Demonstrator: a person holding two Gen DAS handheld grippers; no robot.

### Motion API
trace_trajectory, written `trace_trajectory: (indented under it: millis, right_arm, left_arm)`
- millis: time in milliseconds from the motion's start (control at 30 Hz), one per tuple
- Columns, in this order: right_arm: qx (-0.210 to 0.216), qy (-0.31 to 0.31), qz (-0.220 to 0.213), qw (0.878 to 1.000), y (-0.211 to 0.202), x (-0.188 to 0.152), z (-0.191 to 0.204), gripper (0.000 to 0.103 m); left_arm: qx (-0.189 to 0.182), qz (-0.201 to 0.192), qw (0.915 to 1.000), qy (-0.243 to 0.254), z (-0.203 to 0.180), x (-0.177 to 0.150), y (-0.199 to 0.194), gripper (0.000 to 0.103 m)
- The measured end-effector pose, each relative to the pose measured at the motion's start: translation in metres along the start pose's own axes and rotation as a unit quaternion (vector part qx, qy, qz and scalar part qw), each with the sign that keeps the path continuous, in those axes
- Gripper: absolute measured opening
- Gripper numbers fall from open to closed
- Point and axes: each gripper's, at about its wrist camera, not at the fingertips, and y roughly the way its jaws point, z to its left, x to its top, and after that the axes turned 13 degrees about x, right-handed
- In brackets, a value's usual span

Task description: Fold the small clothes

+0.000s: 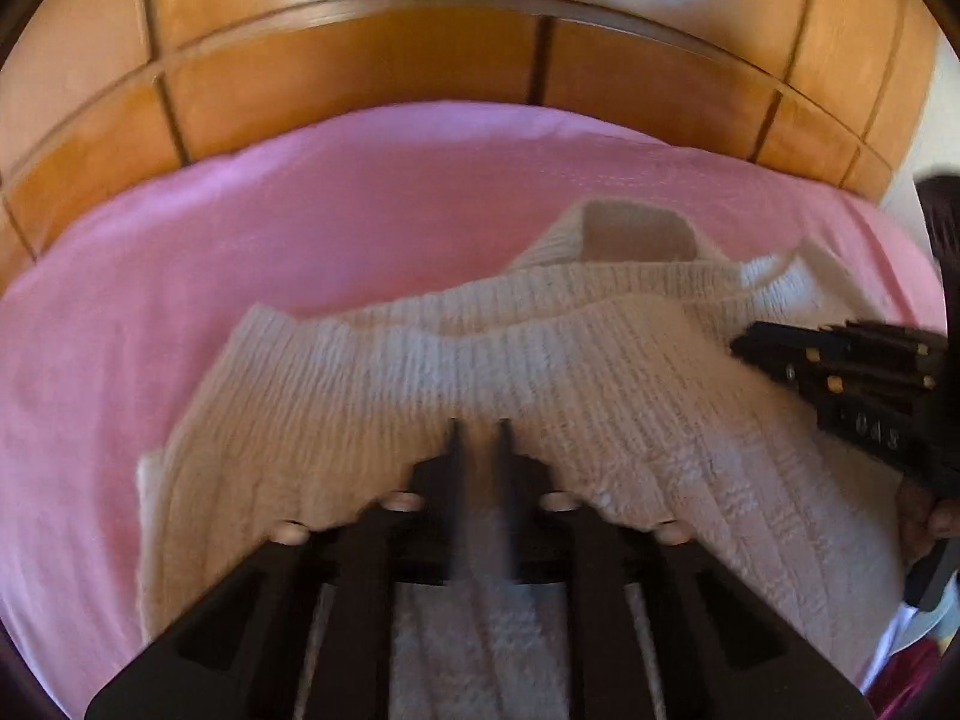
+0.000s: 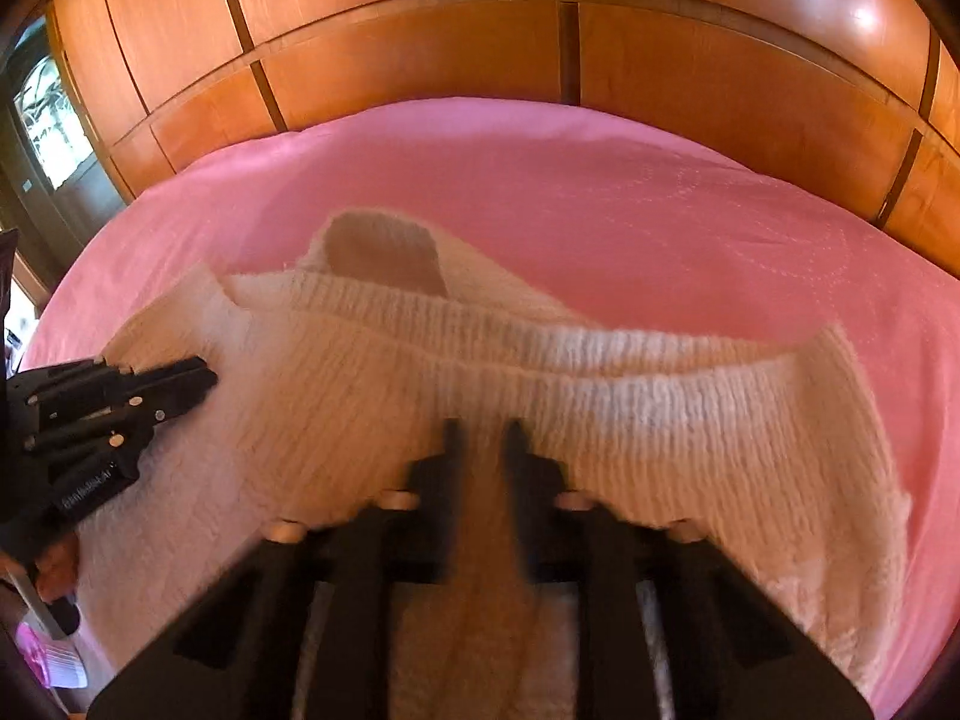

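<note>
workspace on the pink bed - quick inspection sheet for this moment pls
surface: pink sheet, fairly smooth, covering the bed
job's things: cream knit sweater partly folded, its ribbed edge carried over the body, neck opening at the far side
clutter: pink and white items at the picture's lower left edge in the right wrist view, unclear
grippers: left gripper and right gripper each shut on the sweater
cables: nothing seen
surroundings: wooden panelled wall behind the bed; window at far left
</note>
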Motion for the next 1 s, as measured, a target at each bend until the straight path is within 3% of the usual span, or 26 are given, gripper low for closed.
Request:
trace_trajectory:
  millis: [200,267,367,467,667,700,767,867,900,1000]
  right_arm:
    - [-0.005,-0.009,-0.051,0.999,-0.022,0.01,-0.002,0.0]
    - [-0.008,-0.005,-0.067,0.998,-0.026,0.012,0.003,0.0]
    - [-0.034,-0.01,-0.049,0.998,-0.004,0.015,0.003,0.0]
    - [-0.058,-0.015,-0.029,0.998,0.022,0.007,-0.003,0.0]
    - [-0.049,-0.005,-0.035,0.998,0.007,0.009,-0.004,0.002]
    - [-0.046,-0.002,-0.042,0.998,-0.001,0.007,-0.003,0.006]
    - [-0.043,0.009,-0.064,0.997,-0.026,-0.001,-0.005,0.057]
    - [-0.038,0.013,-0.076,0.996,-0.053,-0.015,-0.006,0.059]
    - [-0.037,0.012,-0.079,0.996,-0.062,-0.022,-0.007,0.059]
    - [-0.036,0.015,-0.068,0.997,-0.08,-0.044,-0.016,0.062]
  left_arm:
    - [0.029,-0.046,0.9975,-0.045,0.014,0.017,-0.009,0.0]
    - [0.03,-0.039,0.9957,-0.079,0.029,0.03,0.004,0.0]
    - [0.046,-0.009,0.9947,-0.092,0.028,0.031,0.031,0.0]
    - [0.073,0.005,0.9937,-0.085,0.025,0.023,0.053,0.0]
    - [0.109,0.015,0.9919,-0.063,0.021,0.033,0.052,0.0]
    - [0.113,0.014,0.9916,-0.062,0.02,0.032,0.047,0.0]
    - [0.114,0.006,0.9909,-0.071,0.024,0.025,0.031,0.001]
    - [0.093,0.0,0.9903,-0.103,0.039,0.008,0.009,0.036]
    - [0.09,-0.008,0.9893,-0.115,0.046,0.0,-0.001,0.042]
    - [0.09,-0.015,0.9857,-0.142,0.07,-0.026,-0.023,0.043]
